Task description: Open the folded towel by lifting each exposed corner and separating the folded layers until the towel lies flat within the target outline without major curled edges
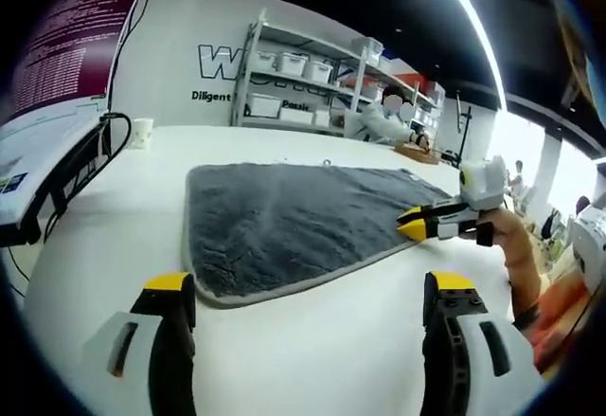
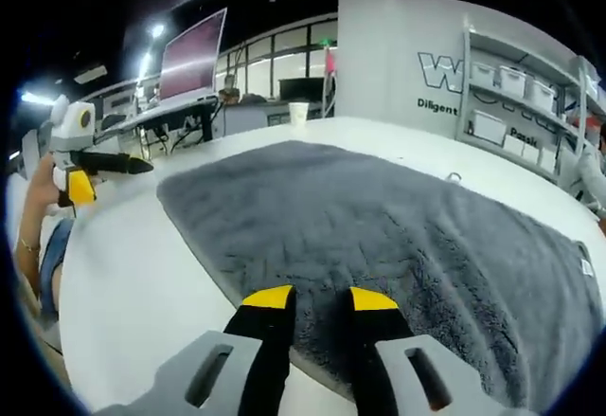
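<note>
A grey fluffy towel (image 1: 294, 219) (image 2: 398, 236) lies spread flat on the white table (image 1: 312, 340), its pale hem showing along the near edge. My left gripper (image 1: 310, 288) hovers open and wide over bare table just short of that hem, holding nothing. My right gripper (image 2: 320, 299) sits low over the towel's near edge, its yellow-tipped jaws a small gap apart with flat towel showing between them. In the left gripper view the right gripper (image 1: 413, 224) reaches in at the towel's right edge, held by a hand. In the right gripper view the left gripper (image 2: 104, 165) hangs at far left.
A paper cup (image 1: 140, 132) (image 2: 298, 113) stands beyond the towel. A monitor (image 1: 76, 46) (image 2: 194, 56) with cables (image 1: 90, 151) lines one table side. Shelves with white bins (image 1: 303, 80) (image 2: 525, 94) stand behind, and a person (image 1: 386, 117) sits there.
</note>
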A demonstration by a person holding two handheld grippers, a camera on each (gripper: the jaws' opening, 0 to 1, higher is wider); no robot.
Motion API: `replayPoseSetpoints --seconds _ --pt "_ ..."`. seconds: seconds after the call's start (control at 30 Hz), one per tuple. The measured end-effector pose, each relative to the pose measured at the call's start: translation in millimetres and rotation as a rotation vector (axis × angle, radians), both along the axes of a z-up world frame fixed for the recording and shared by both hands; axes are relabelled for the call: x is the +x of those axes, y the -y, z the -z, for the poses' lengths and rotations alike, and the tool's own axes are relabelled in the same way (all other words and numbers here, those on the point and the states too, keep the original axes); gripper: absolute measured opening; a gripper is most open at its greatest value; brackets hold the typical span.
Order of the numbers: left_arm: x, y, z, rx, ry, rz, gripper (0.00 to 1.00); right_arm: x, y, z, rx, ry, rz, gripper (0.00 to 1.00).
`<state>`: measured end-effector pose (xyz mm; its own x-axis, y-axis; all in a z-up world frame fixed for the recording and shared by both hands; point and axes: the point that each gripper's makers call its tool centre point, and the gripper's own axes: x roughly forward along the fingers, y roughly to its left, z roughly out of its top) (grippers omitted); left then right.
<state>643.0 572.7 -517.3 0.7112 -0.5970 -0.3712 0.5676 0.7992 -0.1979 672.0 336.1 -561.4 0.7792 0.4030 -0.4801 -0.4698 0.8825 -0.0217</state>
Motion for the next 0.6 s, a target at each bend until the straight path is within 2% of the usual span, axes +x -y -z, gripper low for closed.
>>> replayPoseSetpoints --seconds 0.6 --pt "-2.3 -3.3 0.5 0.011 -0.005 -0.01 0.99 -6.2 3.3 -0.4 0.023 -0.016 -0.005 0.14"
